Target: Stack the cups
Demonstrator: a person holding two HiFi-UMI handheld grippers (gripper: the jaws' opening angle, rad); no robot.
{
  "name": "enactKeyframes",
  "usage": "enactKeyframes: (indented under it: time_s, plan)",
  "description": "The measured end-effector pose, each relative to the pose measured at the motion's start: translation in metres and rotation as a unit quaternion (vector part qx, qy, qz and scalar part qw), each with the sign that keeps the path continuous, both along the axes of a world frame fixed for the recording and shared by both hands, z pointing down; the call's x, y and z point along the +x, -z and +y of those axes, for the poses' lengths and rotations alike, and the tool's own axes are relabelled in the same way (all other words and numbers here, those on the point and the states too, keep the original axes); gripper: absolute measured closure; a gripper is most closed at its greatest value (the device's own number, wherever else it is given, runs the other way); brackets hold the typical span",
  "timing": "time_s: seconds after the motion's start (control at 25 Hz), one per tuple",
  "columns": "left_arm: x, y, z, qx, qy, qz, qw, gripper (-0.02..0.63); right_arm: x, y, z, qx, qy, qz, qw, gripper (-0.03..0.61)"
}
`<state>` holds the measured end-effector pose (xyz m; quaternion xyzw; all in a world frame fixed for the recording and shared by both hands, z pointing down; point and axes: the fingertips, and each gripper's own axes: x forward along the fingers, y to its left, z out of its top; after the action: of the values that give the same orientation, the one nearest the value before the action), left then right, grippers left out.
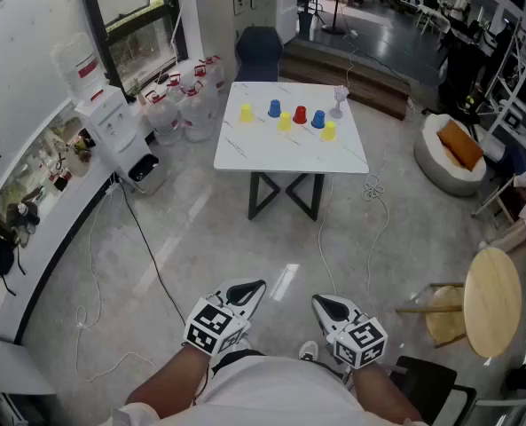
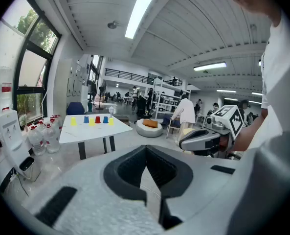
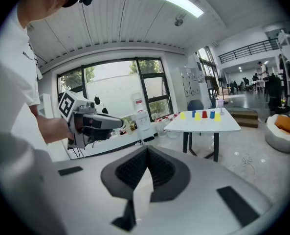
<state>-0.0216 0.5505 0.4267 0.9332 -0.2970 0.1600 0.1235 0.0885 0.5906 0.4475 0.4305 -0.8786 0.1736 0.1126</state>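
Far ahead stands a white table (image 1: 289, 153) with several upside-down cups in a loose row: yellow (image 1: 246, 112), blue (image 1: 274, 108), yellow (image 1: 285, 122), red (image 1: 300, 114), blue (image 1: 317, 119), yellow (image 1: 329, 130). The same cups (image 2: 98, 119) look tiny in the left gripper view, and the cups (image 3: 204, 114) are just as small in the right gripper view. My left gripper (image 1: 252, 291) and right gripper (image 1: 323, 303) are held close to my body, well short of the table. Both are shut and empty, jaws meeting in a line (image 2: 145, 168) (image 3: 145, 168).
A clear stemmed glass (image 1: 338, 100) stands on the table's far right. Water bottles (image 1: 187, 105) and a dispenser (image 1: 112, 122) line the left wall. Cables (image 1: 147, 256) trail over the floor. A white beanbag (image 1: 453, 153) and a round wooden stool (image 1: 493, 300) sit at the right.
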Motion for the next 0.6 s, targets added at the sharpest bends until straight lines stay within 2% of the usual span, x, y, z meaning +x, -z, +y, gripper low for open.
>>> enactKeyframes:
  time_s: [0.4, 0.6]
  plan:
    - [0.003, -0.005, 0.001, -0.002, -0.005, 0.002, 1.0000, 0.606, -0.004, -0.004, 0.001, -0.001, 0.001, -0.002, 1.000, 0.574]
    - [0.003, -0.004, 0.002, -0.008, -0.006, 0.007, 0.9999, 0.606, -0.015, 0.002, 0.005, 0.008, 0.021, -0.011, 1.000, 0.572]
